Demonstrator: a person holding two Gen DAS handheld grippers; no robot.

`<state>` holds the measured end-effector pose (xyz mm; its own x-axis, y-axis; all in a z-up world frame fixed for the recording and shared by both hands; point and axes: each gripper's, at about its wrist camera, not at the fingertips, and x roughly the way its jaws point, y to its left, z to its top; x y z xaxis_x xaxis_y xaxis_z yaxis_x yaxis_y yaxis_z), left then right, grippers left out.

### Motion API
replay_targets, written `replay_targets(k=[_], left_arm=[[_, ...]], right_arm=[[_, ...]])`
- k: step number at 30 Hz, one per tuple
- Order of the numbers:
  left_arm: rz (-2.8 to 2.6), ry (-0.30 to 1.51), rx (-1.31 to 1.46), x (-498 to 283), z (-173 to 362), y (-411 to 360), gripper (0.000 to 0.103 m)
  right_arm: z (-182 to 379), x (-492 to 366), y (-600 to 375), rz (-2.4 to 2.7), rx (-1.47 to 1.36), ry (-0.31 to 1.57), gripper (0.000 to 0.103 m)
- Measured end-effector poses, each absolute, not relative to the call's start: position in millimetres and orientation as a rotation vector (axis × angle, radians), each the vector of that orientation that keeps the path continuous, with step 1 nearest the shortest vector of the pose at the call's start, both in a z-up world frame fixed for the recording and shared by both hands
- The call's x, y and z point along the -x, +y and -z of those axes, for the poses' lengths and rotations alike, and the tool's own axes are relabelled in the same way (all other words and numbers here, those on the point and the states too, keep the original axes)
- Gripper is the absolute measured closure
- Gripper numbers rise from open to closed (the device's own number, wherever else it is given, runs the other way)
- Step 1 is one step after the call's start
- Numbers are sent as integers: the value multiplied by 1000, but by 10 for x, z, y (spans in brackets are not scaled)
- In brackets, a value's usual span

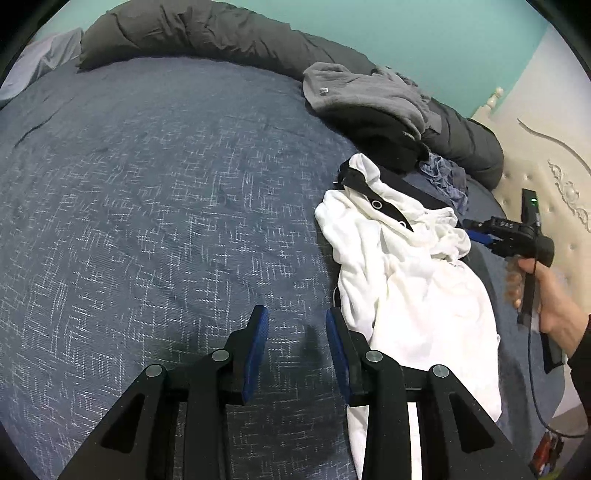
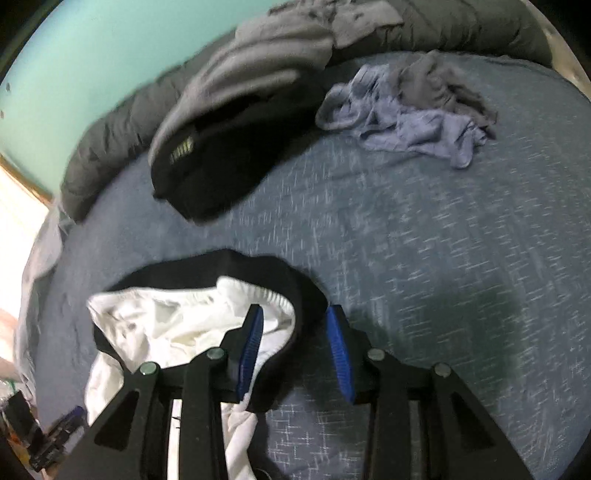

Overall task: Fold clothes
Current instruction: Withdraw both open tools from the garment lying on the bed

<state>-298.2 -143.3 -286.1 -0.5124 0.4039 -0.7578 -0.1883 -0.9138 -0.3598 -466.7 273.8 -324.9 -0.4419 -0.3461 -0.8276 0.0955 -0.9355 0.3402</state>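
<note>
Seen from the left tool (image 1: 297, 347), the bed (image 1: 166, 206) spreads ahead and to its left under a blue-grey cover with a pale crosshatch weave. A rolled dark grey duvet (image 1: 207, 33) lies along the far edge against a teal wall (image 1: 424, 33). The left tool's blue pads stand partly apart with only bedcover between them. Just right of its right finger lies the white hoodie (image 1: 413, 295), rumpled, with black trim and metal eyelets at the hood. Beyond the hoodie sits a pile: a grey garment (image 1: 362, 92) on a black garment (image 1: 373, 136), each with a small label too small to read, and a crumpled pale blue cloth (image 1: 443, 177) to their right. Farther right, a hand (image 1: 554, 295) holds the right tool (image 1: 476, 230) at the hoodie's far side, before a cream tufted headboard (image 1: 546, 162).

In the blurred right wrist view, the right tool (image 2: 295, 347) has its jaws partly apart; the hoodie's black-lined hem (image 2: 291, 288) lies under and between them, the left pad over white fabric, and no pad is seen pressing. Ahead of the tool lie the black garment (image 2: 218, 173), its yellowish label unreadable, and the blue cloth (image 2: 410, 125) to the right.
</note>
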Motion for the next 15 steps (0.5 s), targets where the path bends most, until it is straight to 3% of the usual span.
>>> replay_targets(k=[2, 5, 15], left_arm=[[-2445, -334, 1315, 2986, 2865, -1449, 67], [-2444, -343, 1324, 2994, 2879, -1478, 66], [-2436, -347, 1336, 3001, 2915, -1480, 66]], right_arm=[[3290, 4716, 2678, 2444, -1524, -316, 91], [3255, 4802, 2641, 2506, -1522, -257, 99], [3044, 5275, 2516, 2665, -1618, 60, 100]])
